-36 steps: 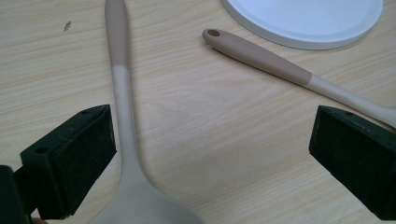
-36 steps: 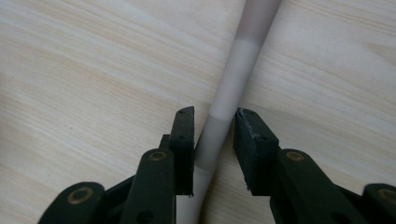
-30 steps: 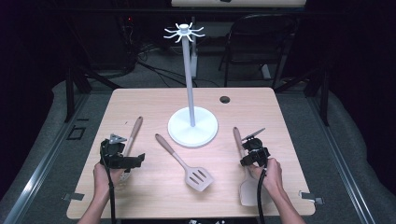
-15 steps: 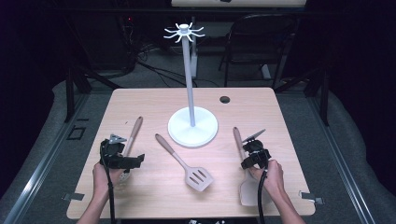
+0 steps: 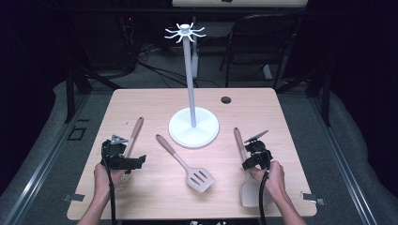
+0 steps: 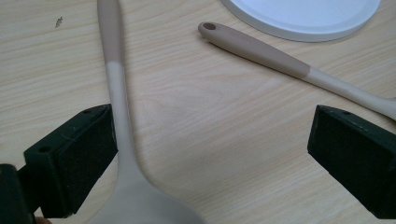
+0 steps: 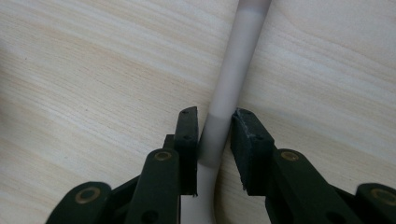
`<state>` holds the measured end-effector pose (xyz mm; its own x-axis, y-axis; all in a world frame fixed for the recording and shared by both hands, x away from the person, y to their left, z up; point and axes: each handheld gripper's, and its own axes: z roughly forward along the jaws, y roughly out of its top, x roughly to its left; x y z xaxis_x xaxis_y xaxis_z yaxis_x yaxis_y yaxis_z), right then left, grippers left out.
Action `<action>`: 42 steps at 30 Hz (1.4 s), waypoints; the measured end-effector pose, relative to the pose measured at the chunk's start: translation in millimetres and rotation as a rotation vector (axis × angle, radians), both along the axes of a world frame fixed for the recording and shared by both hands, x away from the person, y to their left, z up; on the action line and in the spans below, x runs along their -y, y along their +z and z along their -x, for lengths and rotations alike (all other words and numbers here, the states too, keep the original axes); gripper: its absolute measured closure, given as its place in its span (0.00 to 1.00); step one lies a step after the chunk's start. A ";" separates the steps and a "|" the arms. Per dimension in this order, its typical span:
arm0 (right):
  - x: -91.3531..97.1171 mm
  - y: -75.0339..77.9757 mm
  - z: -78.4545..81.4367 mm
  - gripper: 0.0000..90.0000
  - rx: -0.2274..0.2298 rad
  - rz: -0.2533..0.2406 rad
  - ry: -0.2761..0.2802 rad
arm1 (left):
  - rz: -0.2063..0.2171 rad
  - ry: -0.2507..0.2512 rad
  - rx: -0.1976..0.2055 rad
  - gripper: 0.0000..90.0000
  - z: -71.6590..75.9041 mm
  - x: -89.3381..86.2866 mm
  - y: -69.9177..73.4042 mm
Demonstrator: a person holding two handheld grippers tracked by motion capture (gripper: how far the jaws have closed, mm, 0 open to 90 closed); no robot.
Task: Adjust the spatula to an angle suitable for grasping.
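A white hook stand [image 5: 193, 127] rises from the table's middle. On the right lies a solid spatula [image 5: 250, 193] with its handle pointing away. My right gripper [image 5: 256, 157] [image 7: 215, 126] has just been closing on the grey handle [image 7: 229, 84], and its pads touch it on both sides. On the left lies a spoon [image 5: 133, 135] [image 6: 119, 93]. My left gripper [image 5: 125, 158] [image 6: 208, 140] stands wide open over it, and the handle runs just beside one jaw. A slotted spatula [image 5: 186, 164] [image 6: 261, 49] lies between the two hands.
The wooden table [image 5: 141, 105] has a round cable hole [image 5: 226, 100] at its back right. A dark chair [image 5: 263, 42] stands beyond the far edge. The stand's wide base [image 6: 303, 14] sits just ahead of both hands.
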<state>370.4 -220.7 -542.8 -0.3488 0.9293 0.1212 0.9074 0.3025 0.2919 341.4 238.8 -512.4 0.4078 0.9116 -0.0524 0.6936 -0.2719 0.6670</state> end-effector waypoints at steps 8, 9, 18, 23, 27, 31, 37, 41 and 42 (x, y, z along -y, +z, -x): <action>-2.7 0.1 0.2 0.82 0.006 -0.002 0.008 | 0.022 0.009 0.006 0.00 0.2 -1.7 0.3; -2.7 -0.4 0.1 0.82 0.006 -0.015 0.010 | 0.022 0.008 0.005 0.00 0.3 -1.6 0.4; -1.2 -0.2 -2.6 0.82 -0.005 -0.016 0.034 | 0.024 0.005 -0.010 0.00 -1.8 -2.7 -2.3; -5.3 -0.6 -5.6 0.81 -0.012 0.008 0.059 | 0.026 0.008 -0.005 0.00 -2.6 -5.1 -3.3; -5.5 -3.5 -6.1 0.82 -0.001 -0.006 0.035 | 0.021 0.007 0.001 0.00 -1.6 -4.8 -2.8; -2.4 -3.7 -8.3 0.82 -0.025 -0.017 0.048 | 0.013 0.001 0.000 0.00 -0.2 -2.8 -2.8; 0.5 -6.1 -9.0 0.85 -0.015 -0.075 -0.012 | 0.004 -0.005 0.000 0.00 0.9 -1.8 -2.4; 5.5 -6.0 -9.9 0.86 -0.032 -0.107 -0.028 | 0.005 -0.005 0.007 0.00 1.7 -1.1 -1.6; 5.4 -6.1 -9.6 0.87 -0.032 -0.113 -0.028 | 0.005 -0.005 0.007 0.00 1.8 -1.0 -1.6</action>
<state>380.0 -226.0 -548.9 -0.3169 0.9187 0.2359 0.9244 0.2434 0.2938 339.6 239.8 -514.0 0.4131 0.9091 -0.0539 0.6874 -0.2725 0.6733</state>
